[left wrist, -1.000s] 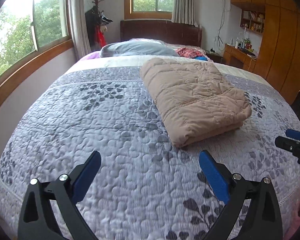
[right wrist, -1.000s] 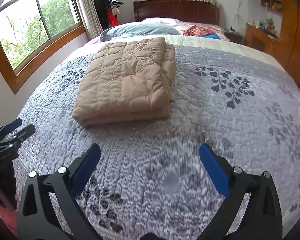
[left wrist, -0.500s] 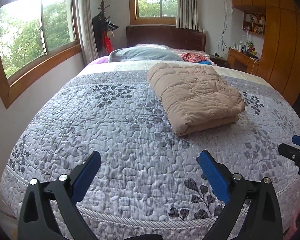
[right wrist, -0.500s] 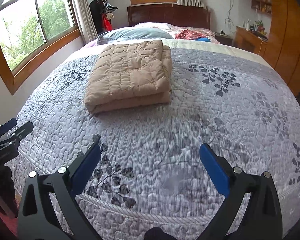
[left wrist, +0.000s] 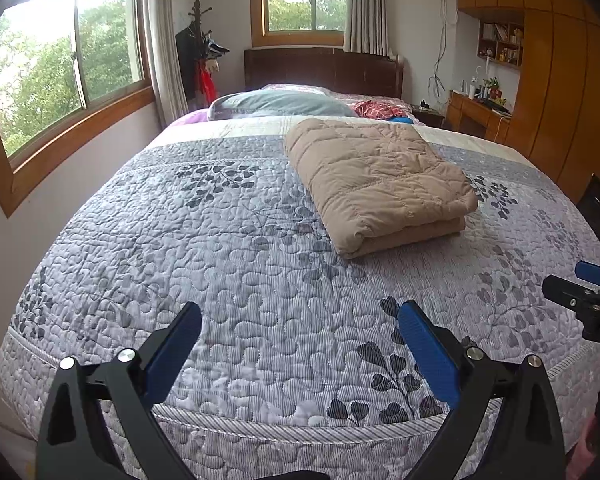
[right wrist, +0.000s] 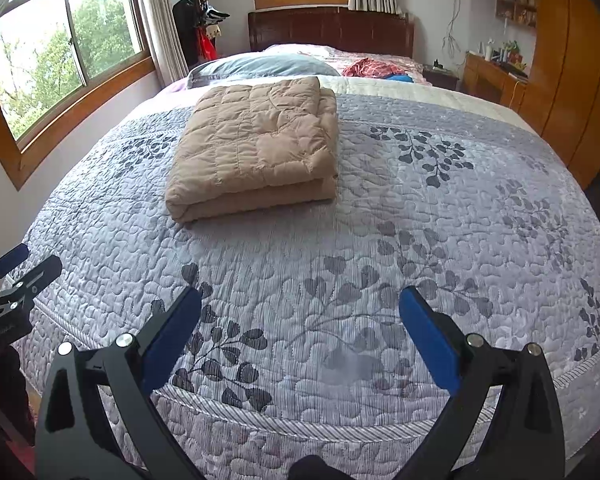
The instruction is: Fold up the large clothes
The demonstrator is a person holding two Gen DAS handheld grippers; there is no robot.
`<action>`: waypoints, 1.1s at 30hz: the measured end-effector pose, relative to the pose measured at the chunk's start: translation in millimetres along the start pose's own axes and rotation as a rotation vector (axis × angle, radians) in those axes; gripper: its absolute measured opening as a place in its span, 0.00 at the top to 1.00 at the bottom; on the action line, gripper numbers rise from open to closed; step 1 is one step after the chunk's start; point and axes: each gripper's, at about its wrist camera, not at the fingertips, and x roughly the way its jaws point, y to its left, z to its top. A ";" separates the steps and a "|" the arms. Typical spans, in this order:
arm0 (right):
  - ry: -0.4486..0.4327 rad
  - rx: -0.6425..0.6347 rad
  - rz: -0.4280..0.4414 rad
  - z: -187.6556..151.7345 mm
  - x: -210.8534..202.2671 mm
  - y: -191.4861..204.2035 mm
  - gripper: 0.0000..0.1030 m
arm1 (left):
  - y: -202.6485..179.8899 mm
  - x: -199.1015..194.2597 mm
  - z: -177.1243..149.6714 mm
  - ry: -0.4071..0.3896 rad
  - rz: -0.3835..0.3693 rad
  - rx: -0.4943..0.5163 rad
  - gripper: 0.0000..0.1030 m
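A tan quilted down garment (left wrist: 374,178) lies folded into a thick rectangle on the grey leaf-patterned bedspread (left wrist: 220,264), past the middle of the bed. The right wrist view shows it (right wrist: 256,148) left of centre. My left gripper (left wrist: 300,320) hangs open over the foot edge of the bed, nothing between its blue pads. My right gripper (right wrist: 300,312) is open too, also at the foot edge, far short of the garment. Each gripper shows at the side of the other's view: the right one (left wrist: 584,292), the left one (right wrist: 16,272).
A grey-blue pillow (left wrist: 280,104) and red and blue clothes (left wrist: 380,110) lie near the dark headboard (left wrist: 320,68). Windows (left wrist: 68,68) line the left wall, with a coat stand (left wrist: 198,52) in the corner. A wooden wardrobe (left wrist: 560,92) and desk (left wrist: 476,114) fill the right side.
Both grippers have drawn back from the folded garment toward the foot of the bed and risen; the bed's front edge now shows. Both stay open.
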 end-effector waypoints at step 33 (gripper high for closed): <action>0.007 0.007 0.020 -0.3 3.9 -5.2 0.04 | -7.7 2.0 0.5 0.012 -0.010 0.037 0.04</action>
